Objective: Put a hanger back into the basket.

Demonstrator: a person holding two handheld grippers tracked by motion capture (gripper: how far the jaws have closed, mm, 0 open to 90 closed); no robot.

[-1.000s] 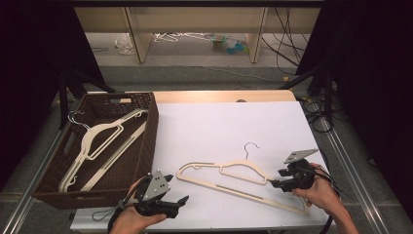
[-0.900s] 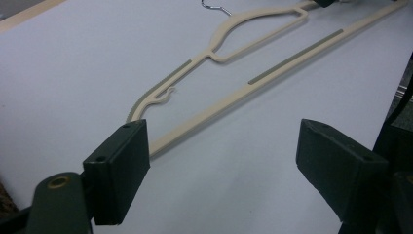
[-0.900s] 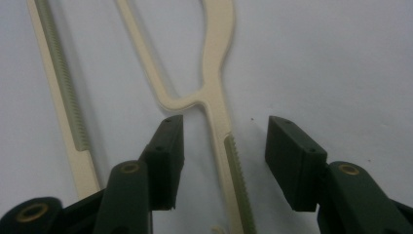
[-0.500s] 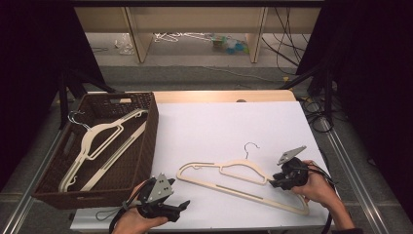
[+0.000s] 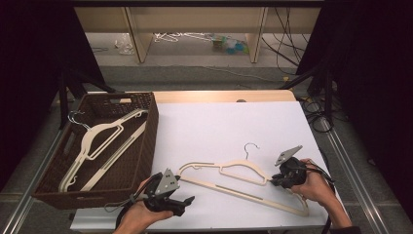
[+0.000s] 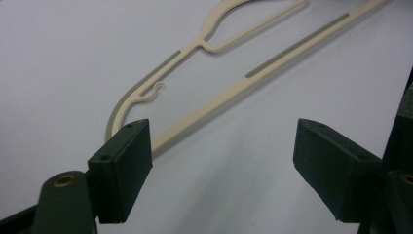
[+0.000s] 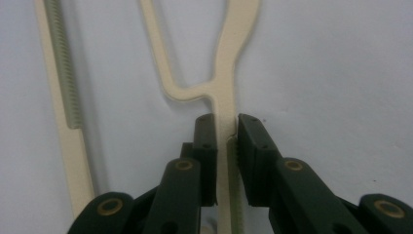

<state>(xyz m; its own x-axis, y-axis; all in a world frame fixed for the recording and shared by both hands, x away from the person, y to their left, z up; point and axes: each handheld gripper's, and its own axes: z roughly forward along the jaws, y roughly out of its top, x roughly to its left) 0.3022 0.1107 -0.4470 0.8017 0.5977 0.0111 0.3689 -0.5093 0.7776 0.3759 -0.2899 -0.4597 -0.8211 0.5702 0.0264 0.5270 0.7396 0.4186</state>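
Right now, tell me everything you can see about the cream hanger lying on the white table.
The cream hanger looks like smooth plastic, with a thin metal hook, notched shoulders and ribbed grey grip strips along its arms and bottom bar. It lies flat on the white table, right of the wicker basket, hook pointing away from the person. The right tongs are shut on its shoulder arm; the left tongs are open by its other end, not touching it.

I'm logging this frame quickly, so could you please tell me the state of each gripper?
Left gripper: open, holding nothing, at the end of the hanger.
Right gripper: shut on the hanger's shoulder.
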